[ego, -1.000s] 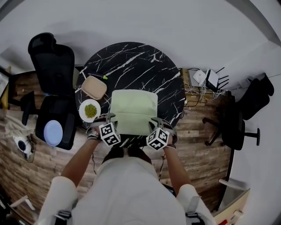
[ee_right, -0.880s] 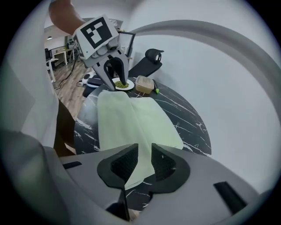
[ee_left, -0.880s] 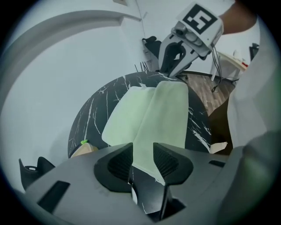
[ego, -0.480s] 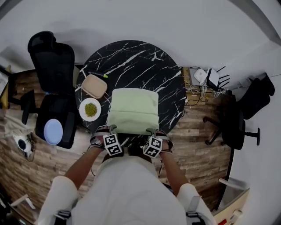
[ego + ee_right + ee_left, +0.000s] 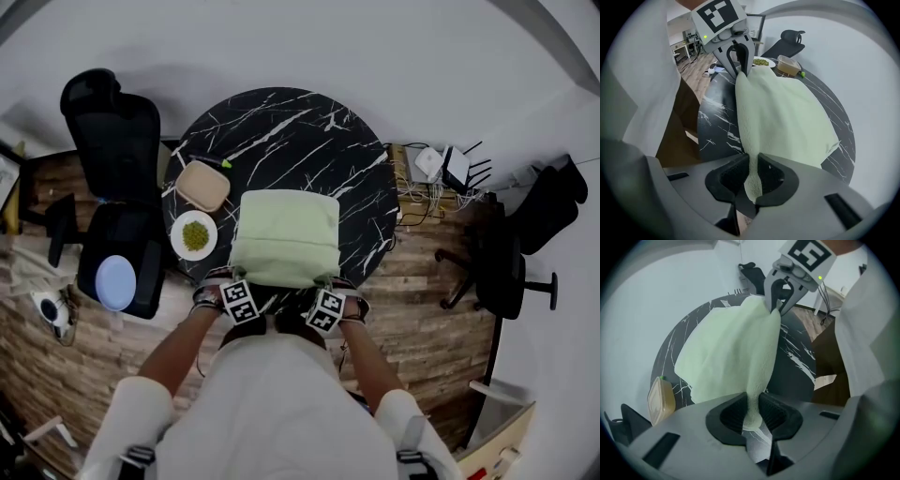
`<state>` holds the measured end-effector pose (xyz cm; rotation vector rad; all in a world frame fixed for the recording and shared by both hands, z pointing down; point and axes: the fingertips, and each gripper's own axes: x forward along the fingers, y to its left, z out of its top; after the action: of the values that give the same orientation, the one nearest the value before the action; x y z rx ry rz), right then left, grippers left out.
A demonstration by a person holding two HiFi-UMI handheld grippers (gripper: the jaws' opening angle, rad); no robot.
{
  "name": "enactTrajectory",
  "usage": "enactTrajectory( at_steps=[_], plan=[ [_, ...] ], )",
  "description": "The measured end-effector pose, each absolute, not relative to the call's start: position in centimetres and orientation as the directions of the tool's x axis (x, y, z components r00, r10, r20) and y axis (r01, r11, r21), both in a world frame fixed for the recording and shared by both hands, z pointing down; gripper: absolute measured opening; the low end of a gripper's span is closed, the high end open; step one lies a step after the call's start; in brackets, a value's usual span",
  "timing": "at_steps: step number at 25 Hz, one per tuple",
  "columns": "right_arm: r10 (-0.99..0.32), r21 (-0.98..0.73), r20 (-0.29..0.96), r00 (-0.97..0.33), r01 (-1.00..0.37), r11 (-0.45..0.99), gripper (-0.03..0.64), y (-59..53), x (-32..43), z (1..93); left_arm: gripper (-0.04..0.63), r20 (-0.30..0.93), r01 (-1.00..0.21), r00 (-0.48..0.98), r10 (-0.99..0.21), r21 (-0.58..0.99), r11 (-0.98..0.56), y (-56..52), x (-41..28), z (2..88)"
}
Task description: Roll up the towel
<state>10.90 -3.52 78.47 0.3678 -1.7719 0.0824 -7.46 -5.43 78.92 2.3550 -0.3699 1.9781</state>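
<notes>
1. A pale green terry towel (image 5: 284,236) lies on the near half of a round black marble table with white veins (image 5: 281,131). Its far edge rests flat on the stone and its near edge is raised at the table's near rim.
2. The left gripper (image 5: 232,276) has the towel's near left corner. In the left gripper view, its dark ribbed jaws are closing, and a bunched fold of the towel (image 5: 731,352) is squeezed between the pads.
3. The right gripper (image 5: 333,278) has the near right corner. In the right gripper view its jaws are also closing, and they pinch a narrow ridge of the towel (image 5: 783,108) that hangs a little below the pads.
4. Each gripper view shows the other gripper at the far end of the raised edge: the right gripper (image 5: 777,309) and the left gripper (image 5: 739,70). The cloth is drawn taut between them.
5. Both grippers point steeply down, just beside the table's near rim.
6. A tan lidded container (image 5: 202,186) and a white plate of green food (image 5: 194,235) sit left of the towel, apart from it.
7. A black office chair (image 5: 112,141) stands left of the table.
</notes>
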Motion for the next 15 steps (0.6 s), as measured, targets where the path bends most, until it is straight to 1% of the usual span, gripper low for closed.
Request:
enactTrajectory(
  at_steps=[2, 4, 9, 13, 15],
  plan=[
    [-0.180, 0.120, 0.964, -0.196, -0.287, 0.951, 0.037, -3.0, 11.0, 78.2, 0.055, 0.977, -0.210, 0.165, -0.133, -0.097, -0.973, -5.0, -7.5, 78.9],
    [-0.141, 0.078, 0.968, -0.207, -0.286, 0.955, 0.034, -1.8, 11.1, 77.8, 0.048, 0.980, -0.190, 0.175, -0.091, -0.057, -0.980, -3.9, -7.5, 78.5],
    [0.005, -0.087, 0.966, -0.258, -0.305, 0.948, 0.032, 3.7, 11.0, 76.2, 0.041, 0.976, -0.099, 0.211, 0.057, 0.080, -0.992, 1.6, -7.8, 76.9],
    [0.131, -0.235, 0.940, -0.315, -0.319, 0.918, 0.032, 8.7, 10.2, 74.9, 0.040, 0.957, -0.069, 0.229, 0.179, 0.199, -0.978, 6.0, -8.5, 75.4],
    [0.168, -0.281, 0.928, -0.333, -0.329, 0.902, 0.032, 10.0, 10.1, 74.8, 0.040, 0.950, -0.047, 0.227, 0.213, 0.229, -0.972, 7.5, -8.8, 75.1]
  ],
)
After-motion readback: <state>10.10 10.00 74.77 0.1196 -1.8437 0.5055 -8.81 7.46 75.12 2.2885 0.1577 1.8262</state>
